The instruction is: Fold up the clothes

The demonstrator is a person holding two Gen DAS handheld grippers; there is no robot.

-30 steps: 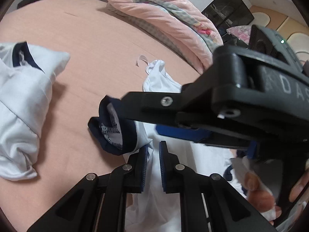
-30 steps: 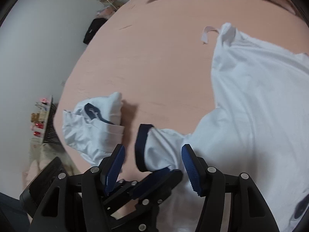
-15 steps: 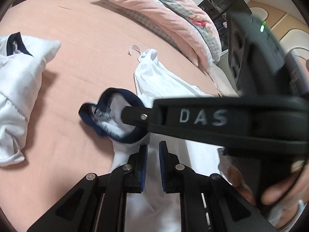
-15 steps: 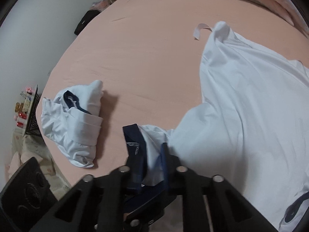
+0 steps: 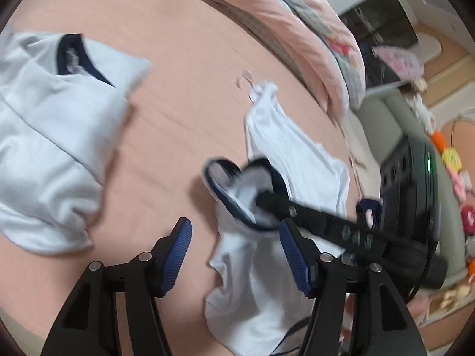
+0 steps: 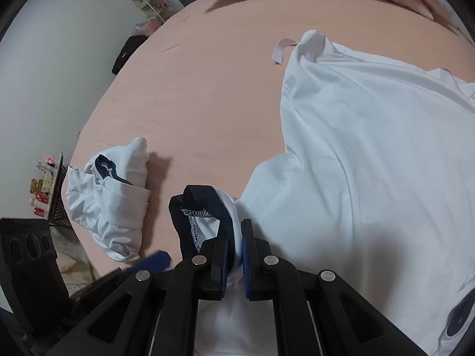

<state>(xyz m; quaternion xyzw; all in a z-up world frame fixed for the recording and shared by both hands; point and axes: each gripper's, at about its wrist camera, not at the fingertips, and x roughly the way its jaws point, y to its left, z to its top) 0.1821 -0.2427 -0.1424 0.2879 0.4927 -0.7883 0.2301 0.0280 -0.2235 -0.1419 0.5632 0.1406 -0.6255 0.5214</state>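
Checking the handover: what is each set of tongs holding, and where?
Right tongs pinch the white shirt's sleeve near its navy cuff; left tongs are opening, gripping nothing.

A bed with a smooth peach-pink sheet carries everything. On it lie 2 white shirts with navy trim: 1 spread out wide toward the right, its navy-cuffed sleeve raised off the sheet, and 1 folded into a bundle near the bed's left edge, well apart. A pink quilt is heaped along the far side
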